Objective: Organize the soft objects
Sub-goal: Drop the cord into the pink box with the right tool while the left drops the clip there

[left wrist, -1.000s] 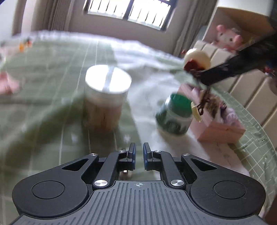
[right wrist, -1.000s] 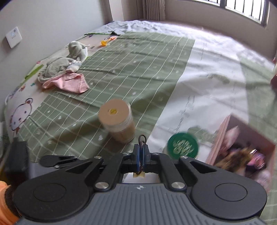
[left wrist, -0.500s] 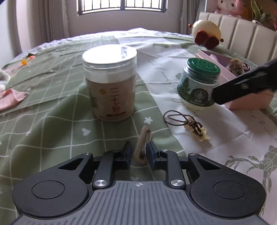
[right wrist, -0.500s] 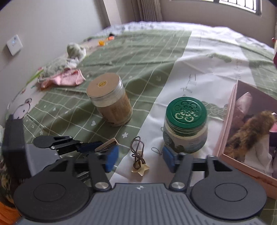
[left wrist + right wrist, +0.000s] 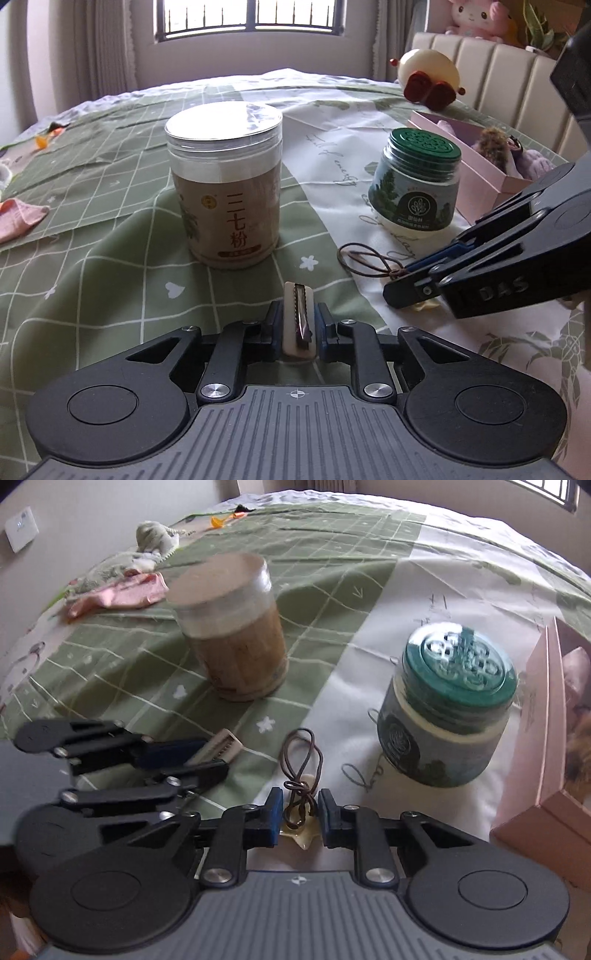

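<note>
My left gripper (image 5: 298, 325) is shut on a cream hair clip (image 5: 298, 321) just above the bedspread; it also shows in the right wrist view (image 5: 221, 746). My right gripper (image 5: 298, 812) is open, its jaws on either side of a brown hair tie (image 5: 301, 764) with a pale star charm (image 5: 300, 835) lying on the bed. The hair tie shows in the left wrist view (image 5: 364, 260) beside the right gripper (image 5: 410, 284).
A tall jar of brown powder (image 5: 225, 181) and a green-lidded jar (image 5: 417, 181) stand ahead. A pink box (image 5: 491, 162) with fluffy items is at right. Pink and grey cloths (image 5: 122, 587) lie at far left. A plush toy (image 5: 428, 79) sits by the headboard.
Both grippers came down to the bed. The right one let go of the hair tie, opened wide, then narrowed around it. The left one closed on the hair clip.
</note>
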Demonstrator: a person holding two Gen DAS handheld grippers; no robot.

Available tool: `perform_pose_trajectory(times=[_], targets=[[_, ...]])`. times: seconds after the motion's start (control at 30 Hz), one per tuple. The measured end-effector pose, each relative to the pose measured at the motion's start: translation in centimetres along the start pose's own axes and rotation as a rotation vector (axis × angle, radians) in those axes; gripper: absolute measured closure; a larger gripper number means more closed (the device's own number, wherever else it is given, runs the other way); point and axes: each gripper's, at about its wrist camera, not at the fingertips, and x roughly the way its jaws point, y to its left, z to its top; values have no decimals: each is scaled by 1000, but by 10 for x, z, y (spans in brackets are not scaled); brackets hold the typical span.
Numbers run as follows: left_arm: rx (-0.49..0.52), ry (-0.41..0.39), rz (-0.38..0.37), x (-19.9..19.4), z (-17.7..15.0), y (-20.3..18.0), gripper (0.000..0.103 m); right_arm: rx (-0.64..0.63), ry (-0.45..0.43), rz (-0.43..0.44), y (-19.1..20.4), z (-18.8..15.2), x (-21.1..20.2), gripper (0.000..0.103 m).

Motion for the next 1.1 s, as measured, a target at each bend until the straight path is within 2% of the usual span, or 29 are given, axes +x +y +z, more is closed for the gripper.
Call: perform_pose_trajectory(times=[0.13, 0.23, 0.3, 0.47, 0.63, 0.77, 0.87, 1.03, 1.1], targets=[[-25, -10, -16, -5, 6, 3, 82, -8, -48, -24, 4, 11, -28, 83], [-48, -76, -34, -28, 24, 7, 82, -1, -104, -26, 3, 28, -59, 83], [-39, -148, -33, -51, 49, 8, 82, 9, -161, -25, 1, 44, -84, 83], [23, -338, 28, -108, 128, 1, 82, 23, -328, -45, -9, 79, -161, 83], [102, -424, 47, -134, 186, -40, 82, 29, -448, -106, -33, 85, -226, 83], [166, -441, -1, -136, 207, -88, 82, 72, -498, -155, -70, 72, -260, 83], [186, -419, -80, -125, 213, -125, 82, 128, -500, -180, -107, 57, -271, 83], [207, -347, -189, -76, 215, -169, 82, 268, -463, -164, -173, 31, -255, 83], [179, -294, -268, -48, 216, -180, 81, 305, -422, -162, -196, 22, -237, 80]])
